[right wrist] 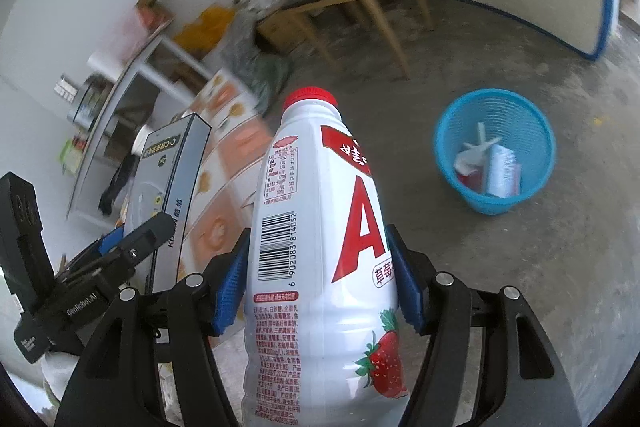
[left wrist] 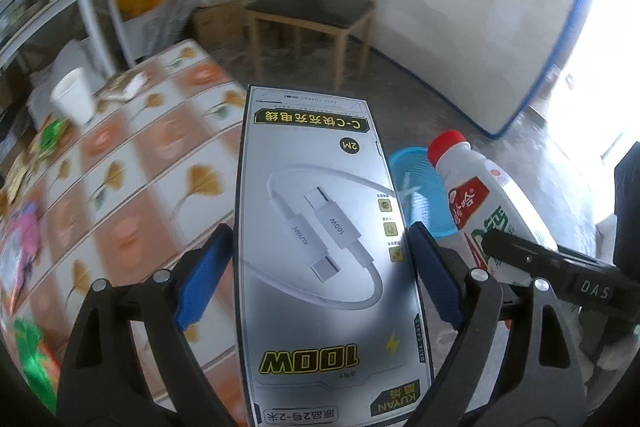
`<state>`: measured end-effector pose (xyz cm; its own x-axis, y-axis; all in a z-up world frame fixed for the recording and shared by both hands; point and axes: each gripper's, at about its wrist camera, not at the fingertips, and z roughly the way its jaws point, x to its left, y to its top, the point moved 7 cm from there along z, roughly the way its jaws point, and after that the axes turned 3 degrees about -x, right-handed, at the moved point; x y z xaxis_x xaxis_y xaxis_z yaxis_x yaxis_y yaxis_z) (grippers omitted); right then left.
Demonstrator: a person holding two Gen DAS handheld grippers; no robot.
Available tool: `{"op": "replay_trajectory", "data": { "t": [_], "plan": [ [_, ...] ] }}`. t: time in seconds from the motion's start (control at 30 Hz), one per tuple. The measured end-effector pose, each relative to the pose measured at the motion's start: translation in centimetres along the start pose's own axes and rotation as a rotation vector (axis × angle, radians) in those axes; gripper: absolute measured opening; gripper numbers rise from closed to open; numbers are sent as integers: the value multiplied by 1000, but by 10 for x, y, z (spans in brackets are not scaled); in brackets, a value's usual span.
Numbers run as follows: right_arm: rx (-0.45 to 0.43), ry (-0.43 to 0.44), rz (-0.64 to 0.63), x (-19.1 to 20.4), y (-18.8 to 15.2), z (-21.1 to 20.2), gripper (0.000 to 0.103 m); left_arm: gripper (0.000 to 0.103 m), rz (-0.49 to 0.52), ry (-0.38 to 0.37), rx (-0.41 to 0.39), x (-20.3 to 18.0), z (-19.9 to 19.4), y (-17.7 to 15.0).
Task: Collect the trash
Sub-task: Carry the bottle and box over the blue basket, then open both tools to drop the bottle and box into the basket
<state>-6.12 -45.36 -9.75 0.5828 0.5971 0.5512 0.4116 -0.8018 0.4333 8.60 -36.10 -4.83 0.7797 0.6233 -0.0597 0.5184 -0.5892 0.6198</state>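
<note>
The left hand-held gripper (left wrist: 320,267) clamps a flat cable box (left wrist: 320,227) by its edges; the right hand-held gripper (right wrist: 320,287) squeezes a white strawberry-milk bottle (right wrist: 320,227). Both are carried off the bench (left wrist: 140,167) toward the blue basket (right wrist: 448,147) on the floor. A drop released early would likely glance off the rim; the smooth bottle may slip.

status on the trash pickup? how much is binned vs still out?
Done: a few pieces already lie in the blue basket. In hand: left tongs grip the cable box, right tongs grip the white bottle, neither dropped yet. Left: paper cup and wrappers on the table.
</note>
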Motion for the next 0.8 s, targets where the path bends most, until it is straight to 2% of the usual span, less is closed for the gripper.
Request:
{"op": "replay_trajectory", "data": {
  "t": [0.37, 0.5, 0.63, 0.7, 0.8],
  "plan": [
    [-71, -64, 173, -85, 27, -17, 62, 84, 97, -154, 88, -84, 62, 35],
    [-81, -56, 248, -113, 42, -11, 62, 84, 112, -199, 124, -110, 89, 48],
    [-118, -65, 342, -148, 72, 8, 63, 86, 125, -258, 141, -143, 124, 73],
    [-156, -78, 369, -170, 88, 20, 69, 86, 128, -301, 173, -163, 153, 86],
    [-135, -185, 437, -214, 93, 46, 72, 86, 76, -323, 222, -171, 186, 93]
  ]
}}
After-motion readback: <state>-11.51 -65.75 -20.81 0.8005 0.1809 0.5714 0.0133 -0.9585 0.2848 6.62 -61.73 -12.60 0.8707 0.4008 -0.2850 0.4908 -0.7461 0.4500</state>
